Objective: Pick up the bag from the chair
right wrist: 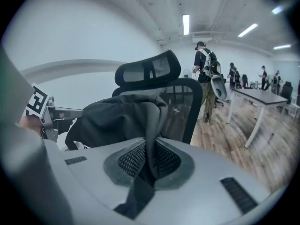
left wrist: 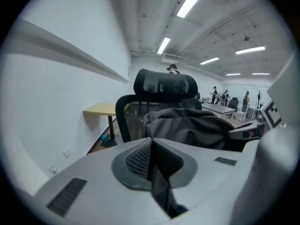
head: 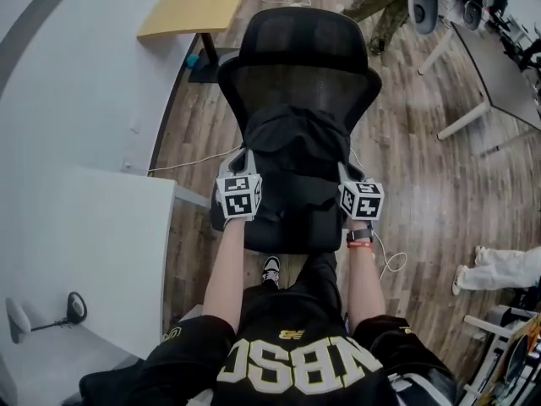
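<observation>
A black bag [head: 296, 155] lies slumped on the seat of a black mesh office chair [head: 300, 53]. My left gripper [head: 246, 166] is at the bag's left side and my right gripper [head: 348, 176] at its right side. In the left gripper view the gripper [left wrist: 151, 156] is shut with a thin black strip of the bag [left wrist: 197, 128] between its pads. The right gripper view shows the right gripper [right wrist: 149, 161] shut on a fold of the bag's fabric [right wrist: 117, 121], which rises up out of the jaws. The fingertips are hidden in the head view.
A white desk [head: 110, 252] stands close on the left, with a wooden side table [head: 194, 7] beyond it by the wall. A grey table [head: 507, 66] is at the right. A white cable [head: 389, 260] lies on the wood floor. People stand behind the chair [right wrist: 204, 74].
</observation>
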Demonstrator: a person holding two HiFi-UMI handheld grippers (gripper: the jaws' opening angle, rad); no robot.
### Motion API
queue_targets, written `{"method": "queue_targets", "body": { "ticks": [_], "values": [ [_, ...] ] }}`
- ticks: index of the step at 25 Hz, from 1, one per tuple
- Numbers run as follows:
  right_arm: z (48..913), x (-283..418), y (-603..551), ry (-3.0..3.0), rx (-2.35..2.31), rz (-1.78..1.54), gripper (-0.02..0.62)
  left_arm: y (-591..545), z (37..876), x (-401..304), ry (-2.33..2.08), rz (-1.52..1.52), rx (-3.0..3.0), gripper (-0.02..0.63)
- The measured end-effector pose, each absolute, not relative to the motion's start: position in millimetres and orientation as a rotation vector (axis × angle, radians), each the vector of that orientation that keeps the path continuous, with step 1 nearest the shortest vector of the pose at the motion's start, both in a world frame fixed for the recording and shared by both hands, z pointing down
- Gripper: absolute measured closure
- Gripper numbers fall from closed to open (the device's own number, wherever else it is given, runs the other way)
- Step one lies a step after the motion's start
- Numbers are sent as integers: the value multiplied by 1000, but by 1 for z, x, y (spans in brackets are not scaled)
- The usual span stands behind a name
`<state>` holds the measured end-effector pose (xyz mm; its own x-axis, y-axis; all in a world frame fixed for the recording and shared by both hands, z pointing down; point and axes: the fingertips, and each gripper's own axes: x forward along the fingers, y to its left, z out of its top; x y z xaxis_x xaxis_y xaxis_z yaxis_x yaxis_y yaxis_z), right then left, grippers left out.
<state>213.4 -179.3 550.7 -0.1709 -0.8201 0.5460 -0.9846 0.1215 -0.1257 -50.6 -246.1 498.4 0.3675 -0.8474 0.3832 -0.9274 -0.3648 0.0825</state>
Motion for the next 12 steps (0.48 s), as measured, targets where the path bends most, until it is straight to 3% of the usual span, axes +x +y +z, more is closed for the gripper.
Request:
{"method": "queue_targets", "body": {
  "ticks": [12],
  "values": [
    [405, 210, -171, -2160, 1946, 294, 548, -234, 352, -47, -1642, 115, 2561, 584]
  ]
}}
